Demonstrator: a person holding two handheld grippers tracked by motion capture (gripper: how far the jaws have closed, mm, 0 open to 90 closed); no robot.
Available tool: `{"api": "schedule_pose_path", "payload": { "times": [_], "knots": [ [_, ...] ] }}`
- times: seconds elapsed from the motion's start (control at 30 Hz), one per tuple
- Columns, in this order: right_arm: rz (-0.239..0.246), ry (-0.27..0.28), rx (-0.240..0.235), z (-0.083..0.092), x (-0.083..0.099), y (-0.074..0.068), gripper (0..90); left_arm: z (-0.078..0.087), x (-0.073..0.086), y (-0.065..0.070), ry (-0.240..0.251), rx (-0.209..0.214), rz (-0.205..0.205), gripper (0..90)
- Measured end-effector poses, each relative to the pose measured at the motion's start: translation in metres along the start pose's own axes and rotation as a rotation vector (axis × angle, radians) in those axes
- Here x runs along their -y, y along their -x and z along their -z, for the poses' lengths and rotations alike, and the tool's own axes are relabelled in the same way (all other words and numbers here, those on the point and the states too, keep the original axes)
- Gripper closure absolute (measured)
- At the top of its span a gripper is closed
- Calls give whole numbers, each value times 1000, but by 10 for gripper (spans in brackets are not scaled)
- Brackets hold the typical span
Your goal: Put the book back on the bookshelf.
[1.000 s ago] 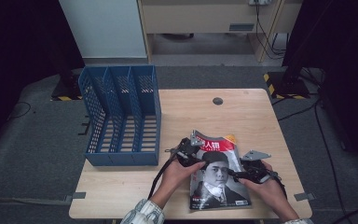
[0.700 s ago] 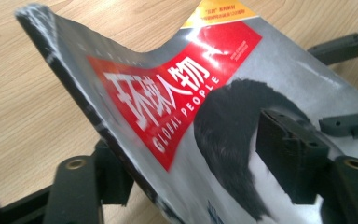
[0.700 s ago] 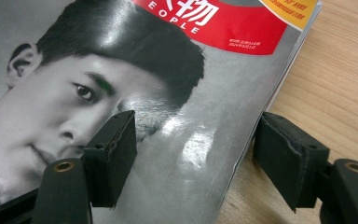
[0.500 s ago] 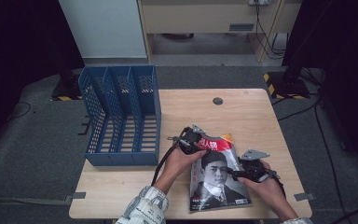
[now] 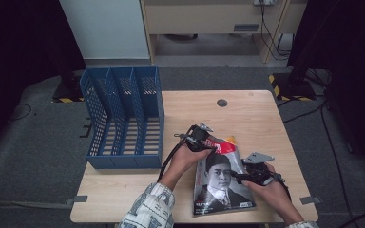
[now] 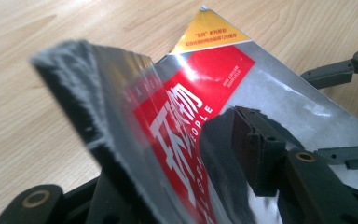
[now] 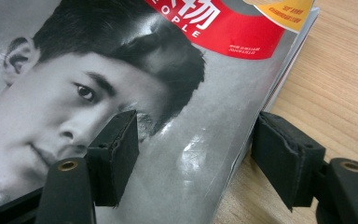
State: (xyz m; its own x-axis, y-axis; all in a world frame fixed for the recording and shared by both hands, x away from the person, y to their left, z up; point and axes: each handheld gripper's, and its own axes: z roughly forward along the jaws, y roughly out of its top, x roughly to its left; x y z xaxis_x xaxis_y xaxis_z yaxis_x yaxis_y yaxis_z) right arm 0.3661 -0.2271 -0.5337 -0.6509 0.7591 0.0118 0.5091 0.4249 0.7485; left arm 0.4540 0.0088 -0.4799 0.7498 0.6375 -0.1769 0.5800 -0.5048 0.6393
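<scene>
Magazine lies on near right part of worktop, top left corner lifted. Left gripper at that corner; jaws have just been closing, corner between them, one pad on cover, other blurred, grip unclear. Right gripper at magazine's right edge, jaws spread, astride edge, pads clear of it. Blue file rack on worktop's left, just beside left hand. Small dark round disc at far edge, well apart.

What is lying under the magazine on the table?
Under the magazine only the wooden table can be seen around its edges. Whatever is directly beneath is covered by the magazine itself.
</scene>
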Motion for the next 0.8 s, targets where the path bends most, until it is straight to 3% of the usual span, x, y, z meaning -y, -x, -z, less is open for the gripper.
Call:
{"api": "schedule_pose_path", "payload": {
  "times": [0.43, 0.67, 0.8],
  "knots": [
    [10, 5, 3, 0, 0, -1, 321, -4, -2, -2, -30, 20, -5, 658],
    [8, 5, 6, 0, 0, -1, 317, -2, -4, -2, -36, 19, 3, 761],
    [6, 2, 2, 0, 0, -1, 315, 3, -6, -3, -42, 48, 18, 789]
  ]
}}
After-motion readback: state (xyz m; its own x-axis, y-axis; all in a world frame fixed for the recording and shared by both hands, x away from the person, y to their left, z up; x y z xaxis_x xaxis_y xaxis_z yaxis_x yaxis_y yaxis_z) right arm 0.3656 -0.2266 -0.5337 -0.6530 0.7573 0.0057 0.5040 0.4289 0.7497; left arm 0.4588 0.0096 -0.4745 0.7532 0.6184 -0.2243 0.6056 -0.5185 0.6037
